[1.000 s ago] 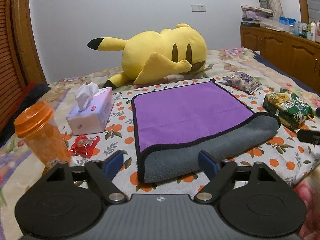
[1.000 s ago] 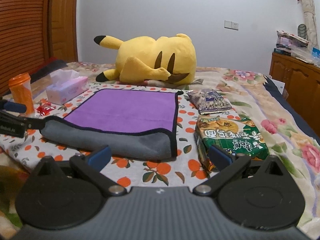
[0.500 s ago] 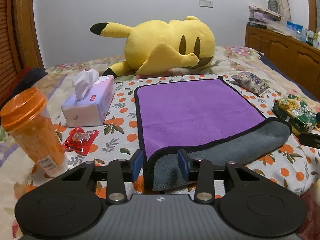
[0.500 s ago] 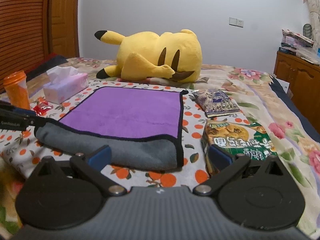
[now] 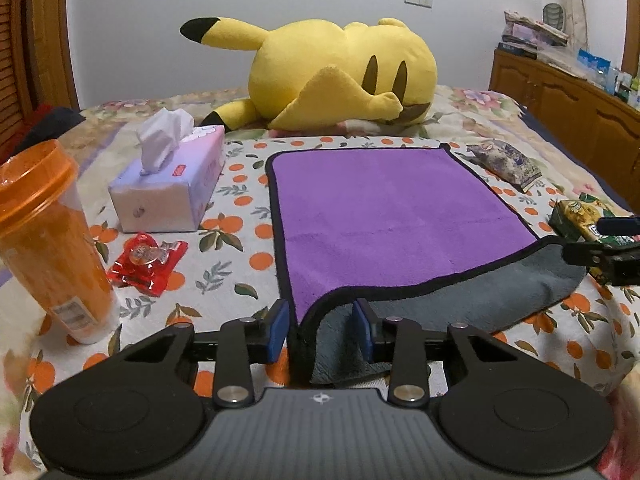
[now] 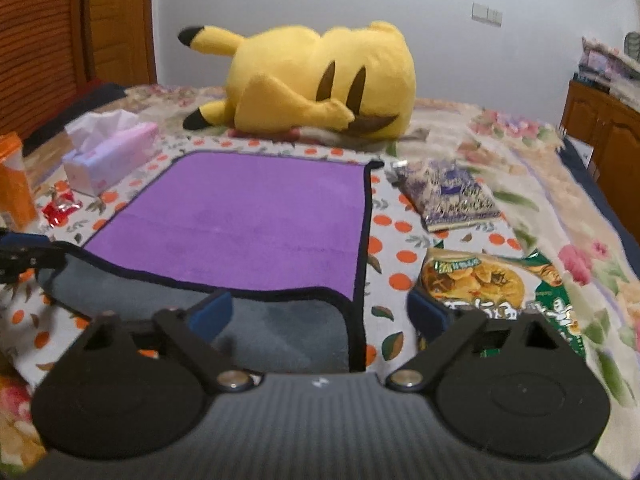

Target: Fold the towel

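The purple towel (image 5: 384,216) is lying flat on the orange-print sheet (image 5: 240,256), near edge flipped over showing grey. The left gripper (image 5: 322,330) is sitting half closed around the near-left corner, pads not quite pinching it. The right gripper (image 6: 320,314) is hanging wide open over the near-right corner, holding nothing. On the left, a tissue box (image 5: 170,188) is poking out 1 tissue, and an orange tumbler (image 5: 48,240) is standing capped.

Left gripper (image 5: 321,330) fingers (image 5: 277,326) are narrowing around the towel (image 5: 384,220) near-left corner and lifting it off the bed. Right gripper (image 6: 318,316) is moving in over the near-right corner, fingers wide apart.
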`<state>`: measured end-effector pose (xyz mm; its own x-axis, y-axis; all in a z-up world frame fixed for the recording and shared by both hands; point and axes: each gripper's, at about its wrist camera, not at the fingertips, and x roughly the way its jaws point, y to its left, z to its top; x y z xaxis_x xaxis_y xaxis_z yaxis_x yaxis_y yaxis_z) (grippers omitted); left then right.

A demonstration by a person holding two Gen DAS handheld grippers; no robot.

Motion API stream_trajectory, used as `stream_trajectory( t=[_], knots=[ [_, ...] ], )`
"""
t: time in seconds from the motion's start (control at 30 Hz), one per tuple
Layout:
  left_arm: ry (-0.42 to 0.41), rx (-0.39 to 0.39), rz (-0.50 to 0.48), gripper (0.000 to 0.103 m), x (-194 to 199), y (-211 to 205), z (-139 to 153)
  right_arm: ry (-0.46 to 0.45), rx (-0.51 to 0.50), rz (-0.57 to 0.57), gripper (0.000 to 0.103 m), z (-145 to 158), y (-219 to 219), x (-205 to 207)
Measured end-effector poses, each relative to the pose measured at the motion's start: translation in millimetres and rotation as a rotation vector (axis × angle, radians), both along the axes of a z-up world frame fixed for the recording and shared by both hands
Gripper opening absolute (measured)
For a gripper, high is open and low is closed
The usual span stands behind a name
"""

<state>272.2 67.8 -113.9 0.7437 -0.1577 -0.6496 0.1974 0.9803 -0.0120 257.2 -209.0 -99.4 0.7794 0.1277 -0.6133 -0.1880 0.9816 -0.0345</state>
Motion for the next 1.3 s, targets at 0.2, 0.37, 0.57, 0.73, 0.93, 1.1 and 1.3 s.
stream_trajectory(
  t=[0.2,0.37,0.57,0.73,0.93,1.1,1.3],
  knots=[
    [0.015,-0.004,-0.009,0.037,1,1,-4,0.088,0.036,0.007,0.091,-8,-4,18],
    [0.040,-0.007,-0.021,0.034,1,1,-8,0.156,0.052,0.032,0.087,-13,-6,32],
    [0.067,-0.004,-0.032,0.025,2,1,-12,0.224,0.071,0.036,0.072,-17,-14,37],
    [0.067,0.003,-0.044,0.016,0,-1,-11,0.248,0.104,0.025,0.054,-21,-23,31],
    [0.054,0.002,-0.061,0.008,-2,-3,-9,0.238,0.084,0.048,0.028,-18,-21,25],
    [0.034,-0.004,-0.066,0.007,-4,-3,-6,0.210,0.059,0.057,0.009,-16,-21,22],
    [-0.024,-0.021,-0.087,0.007,-13,-4,11,0.137,0.054,0.070,0.007,-8,-20,16]
  ],
)
